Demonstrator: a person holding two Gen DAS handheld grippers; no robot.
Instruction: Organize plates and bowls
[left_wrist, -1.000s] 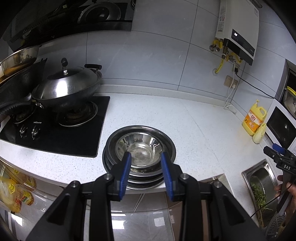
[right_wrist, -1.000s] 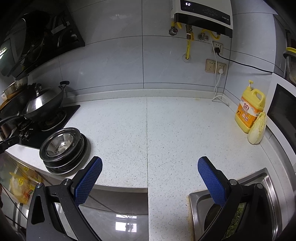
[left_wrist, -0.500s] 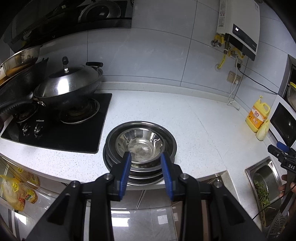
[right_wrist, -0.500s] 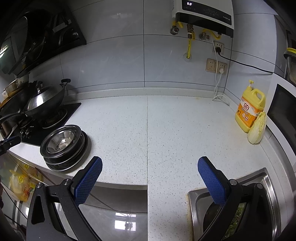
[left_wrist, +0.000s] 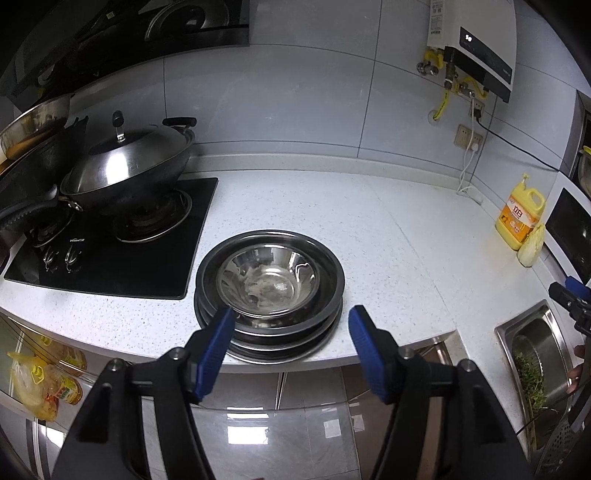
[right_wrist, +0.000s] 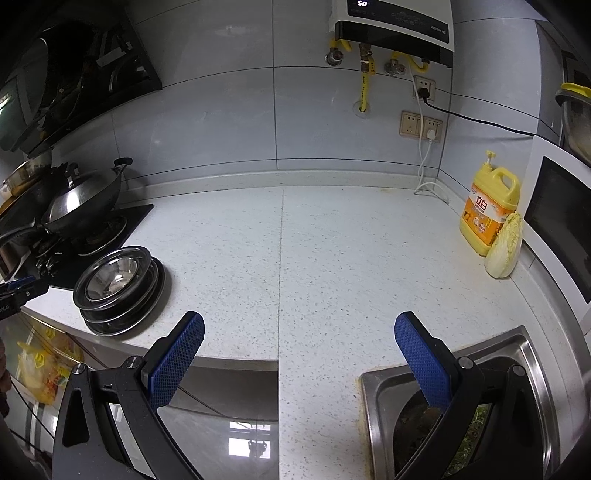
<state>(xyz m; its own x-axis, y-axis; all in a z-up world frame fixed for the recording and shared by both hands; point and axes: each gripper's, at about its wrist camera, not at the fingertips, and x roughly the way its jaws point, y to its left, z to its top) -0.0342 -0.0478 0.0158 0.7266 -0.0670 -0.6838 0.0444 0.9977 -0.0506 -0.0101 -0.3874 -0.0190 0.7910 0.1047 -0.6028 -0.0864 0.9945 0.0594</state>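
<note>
The water heater (right_wrist: 395, 22) display reads "50"; the yellow detergent bottle (right_wrist: 487, 210) bears "立白".

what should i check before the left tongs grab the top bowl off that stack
1. Left tongs open, having just been opening, nothing between them: ok.
2. Top bowl nested in the stack of steel plates: ok.
3. Bowl empty: cannot tell, pale smears inside.
4. Stack fully on the counter, near its front edge: ok.
5. Right tongs open, away from stack: ok.
6. Bare counter to the stack's right: ok.
</note>
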